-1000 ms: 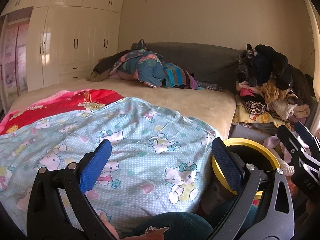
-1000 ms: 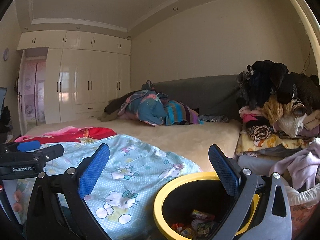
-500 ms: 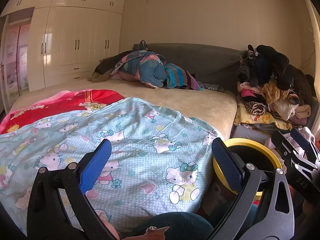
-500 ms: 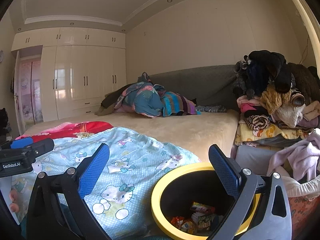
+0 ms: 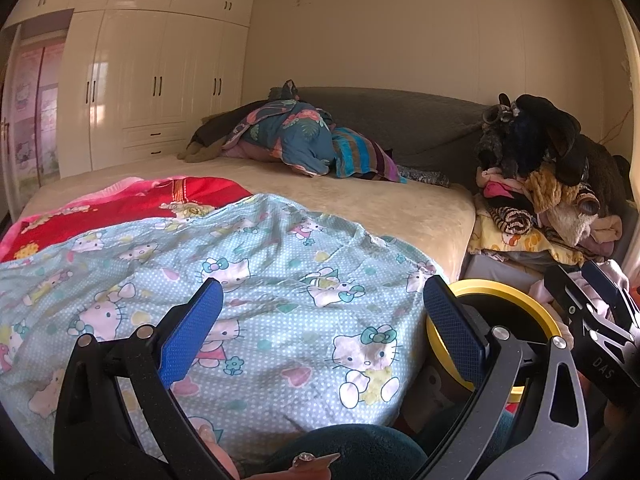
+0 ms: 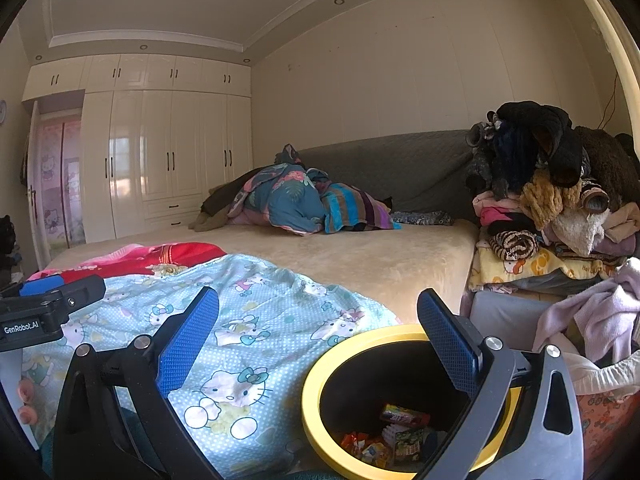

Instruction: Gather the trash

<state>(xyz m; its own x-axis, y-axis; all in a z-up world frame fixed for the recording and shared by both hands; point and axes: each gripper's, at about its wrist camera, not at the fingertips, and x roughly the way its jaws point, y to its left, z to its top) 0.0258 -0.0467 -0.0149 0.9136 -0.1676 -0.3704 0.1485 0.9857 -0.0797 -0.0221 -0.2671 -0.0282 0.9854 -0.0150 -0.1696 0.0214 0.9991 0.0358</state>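
Left gripper (image 5: pixel 323 322) and right gripper (image 6: pixel 318 334) both spread wide, empty; yellow-rimmed black round bin (image 6: pixel 316 420) of colourful wrappers (image 6: pixel 402 414) beside bed edge (image 6: pixel 404 280).

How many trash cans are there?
1: the yellow-rimmed trash can sits on the floor beside the bed, under the right gripper. Others may be hidden.

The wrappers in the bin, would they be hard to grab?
Probably light and crinkly: the wrappers look like thin, shiny foil. They may slip between pads. They lie deep in the bin, so reaching could be awkward.
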